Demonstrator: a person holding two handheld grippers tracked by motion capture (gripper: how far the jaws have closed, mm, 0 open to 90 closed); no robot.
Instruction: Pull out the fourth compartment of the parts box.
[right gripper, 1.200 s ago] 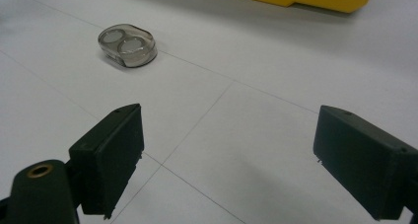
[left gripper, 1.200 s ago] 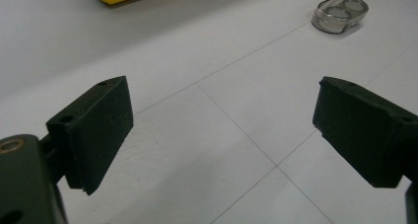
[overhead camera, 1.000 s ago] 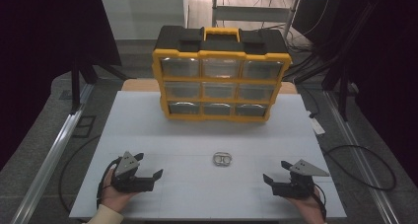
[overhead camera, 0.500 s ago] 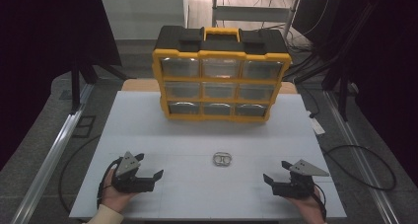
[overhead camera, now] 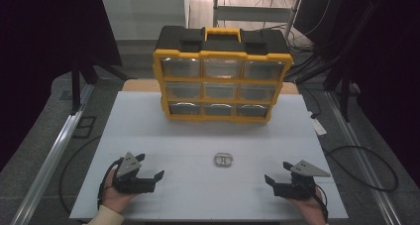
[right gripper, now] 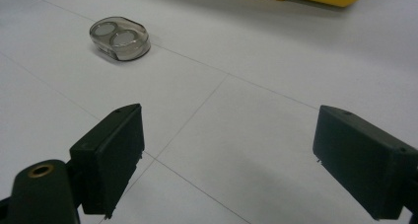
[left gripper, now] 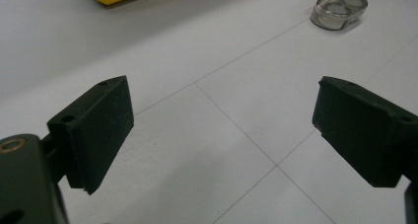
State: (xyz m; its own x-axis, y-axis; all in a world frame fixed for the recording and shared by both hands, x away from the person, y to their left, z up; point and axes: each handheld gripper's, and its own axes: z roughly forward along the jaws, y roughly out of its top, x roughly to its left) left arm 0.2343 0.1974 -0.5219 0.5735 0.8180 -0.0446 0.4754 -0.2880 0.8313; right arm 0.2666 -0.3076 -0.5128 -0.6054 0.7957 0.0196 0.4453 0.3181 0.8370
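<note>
A white desk [overhead camera: 198, 136], ruled with thin seams, is standing in a dim room with dark floor on both sides. The left tongs [overhead camera: 157, 177] are resting low over the near left part of the desk, a hand [overhead camera: 115, 193] gripping them from below; their jaws are standing wide apart with nothing between them. The right tongs [overhead camera: 270, 179] are sitting over the near right part, held the same way by the other hand [overhead camera: 308, 205], jaws likewise spread and gripping nothing.

Between the two, slightly farther up the desk, a small clear oval case [overhead camera: 224, 160] is lying flat, well apart from both tongs. In the gripper views it seems to be holding two round pieces side by side, though what they are is hard to tell. Beyond it, a yellow and black organizer box [overhead camera: 223, 79] is standing upright at the far edge, its nine clear drawers facing the person.
</note>
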